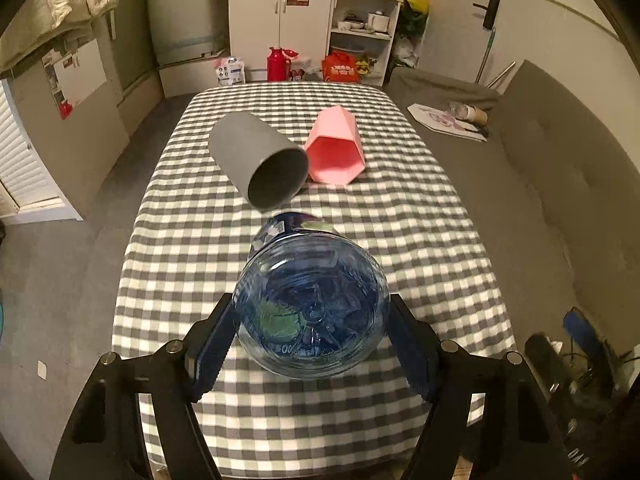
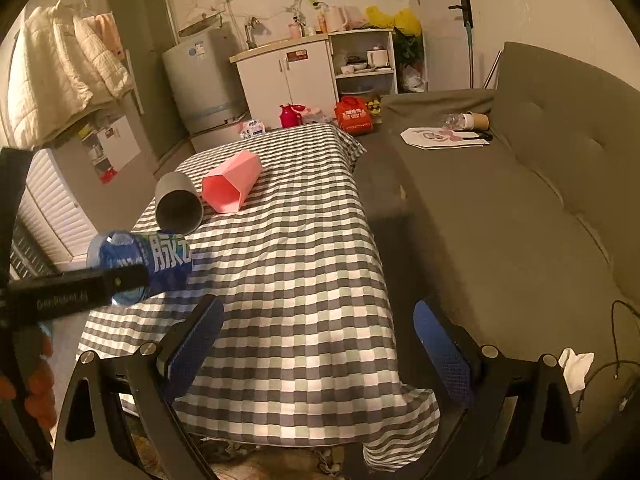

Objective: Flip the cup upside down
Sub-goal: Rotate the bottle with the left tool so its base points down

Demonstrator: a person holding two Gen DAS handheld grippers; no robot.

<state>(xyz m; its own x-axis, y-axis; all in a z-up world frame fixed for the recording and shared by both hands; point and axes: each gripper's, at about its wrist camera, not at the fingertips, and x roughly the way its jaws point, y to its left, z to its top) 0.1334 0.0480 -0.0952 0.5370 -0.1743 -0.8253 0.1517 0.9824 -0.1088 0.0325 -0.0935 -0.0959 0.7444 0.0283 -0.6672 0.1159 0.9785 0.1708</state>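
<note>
A blue plastic bottle (image 1: pixel 312 304) lies horizontally between the fingers of my left gripper (image 1: pixel 312 354), its base toward the camera, held just above the checked tablecloth (image 1: pixel 404 240). My left gripper is shut on it. In the right wrist view the same bottle (image 2: pixel 160 264) shows at the left with the left gripper's black finger (image 2: pixel 80 286) across it. Beyond it a grey round cup (image 1: pixel 256 160) and a pink hexagonal cup (image 1: pixel 336 148) lie on their sides, mouths toward me and touching. My right gripper (image 2: pixel 320 340) stands open over the table's near right part, holding nothing.
A grey sofa (image 2: pixel 500 220) runs along the table's right side, with papers and a paper tube (image 2: pixel 474 120) on it. A red flask (image 1: pixel 278 64), bags, a white cabinet (image 1: pixel 280 24) and a fridge stand beyond the far edge. Cables lie at the lower right.
</note>
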